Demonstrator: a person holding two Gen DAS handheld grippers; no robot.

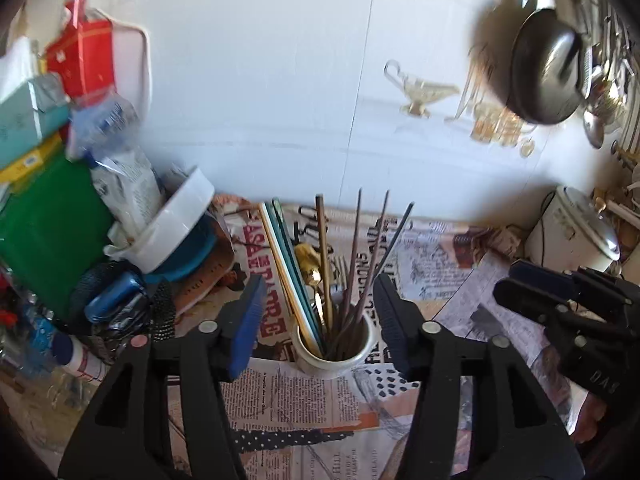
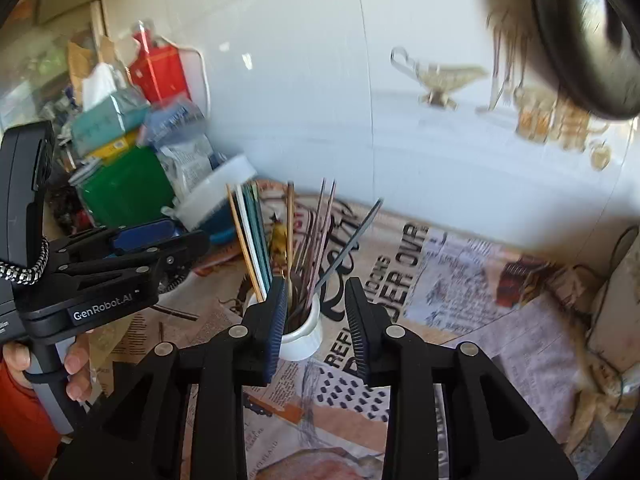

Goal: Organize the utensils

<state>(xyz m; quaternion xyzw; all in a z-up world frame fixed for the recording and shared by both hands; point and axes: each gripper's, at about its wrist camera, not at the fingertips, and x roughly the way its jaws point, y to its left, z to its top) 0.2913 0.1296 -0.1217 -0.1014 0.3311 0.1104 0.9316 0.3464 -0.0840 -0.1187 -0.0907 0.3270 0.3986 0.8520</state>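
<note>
Utensils [image 1: 352, 264] upright in white cup [image 1: 336, 354]; left tongs [image 1: 320, 320] and right tongs [image 2: 316, 320] spread wide, gripping nothing.

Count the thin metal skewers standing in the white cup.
4, roughly. In the white cup, one skewer stands near upright, a second beside it, a third leaning right, plus a brownish one left. More may hide in the bundle.

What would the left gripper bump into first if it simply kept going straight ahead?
Most likely the small white ceramic cup stuffed with thin sticks and utensils, which sits between the left gripper's open blue-padded fingers. Depth is hard to judge, so it may pass slightly above the rim.
</note>
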